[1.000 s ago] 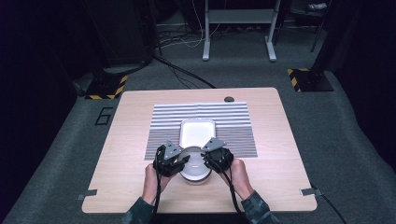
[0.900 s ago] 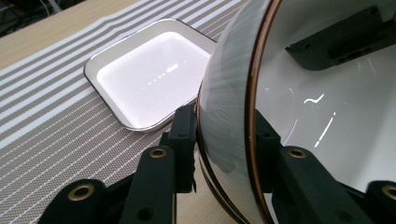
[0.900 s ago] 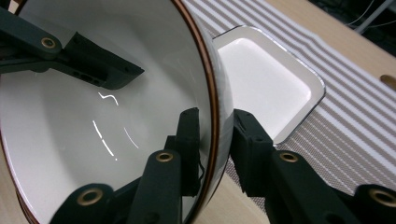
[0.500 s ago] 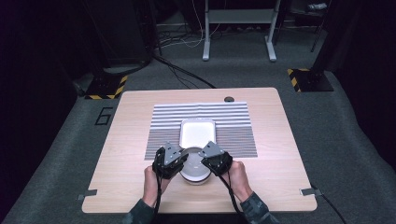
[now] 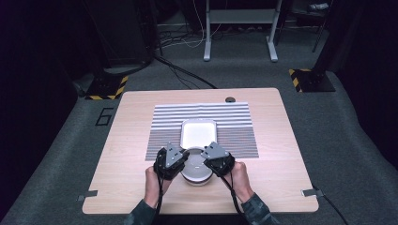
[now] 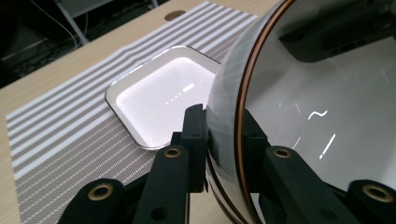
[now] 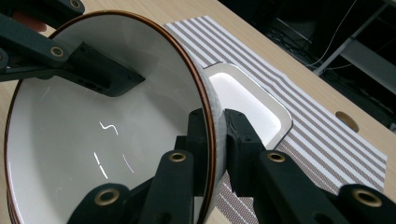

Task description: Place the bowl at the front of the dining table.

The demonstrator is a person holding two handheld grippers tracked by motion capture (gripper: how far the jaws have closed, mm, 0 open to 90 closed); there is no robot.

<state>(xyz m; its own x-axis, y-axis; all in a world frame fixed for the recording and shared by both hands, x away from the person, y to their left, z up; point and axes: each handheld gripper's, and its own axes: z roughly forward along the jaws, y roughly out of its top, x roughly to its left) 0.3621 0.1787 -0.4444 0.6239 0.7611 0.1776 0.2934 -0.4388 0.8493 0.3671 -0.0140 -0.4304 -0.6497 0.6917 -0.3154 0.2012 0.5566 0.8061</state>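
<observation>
A white bowl [image 5: 197, 172] with a thin brown rim sits near the table's front edge, just in front of a white square dish [image 5: 199, 132]. My left gripper [image 5: 184, 160] is shut on the bowl's left rim [image 6: 243, 93], one jaw inside and one outside; its jaws have just been closing on it. My right gripper [image 5: 210, 161] is shut on the right rim [image 7: 208, 102] the same way. In the left gripper view the right gripper's jaw [image 6: 336, 37] shows inside the bowl [image 6: 327, 116]. The left gripper's jaw [image 7: 88, 63] shows across the bowl [image 7: 93, 130] in the right gripper view.
The square dish [image 6: 159, 100] [image 7: 247, 98] rests on a grey-and-white striped placemat [image 5: 234, 122] in the middle of the wooden table [image 5: 131, 140]. A round cable hole [image 5: 229, 99] sits at the table's far edge. Dark carpet and metal stands lie beyond.
Both grippers' jaws have drawn in tighter on the bowl's rim. Hands and bowl stay in about the same place.
</observation>
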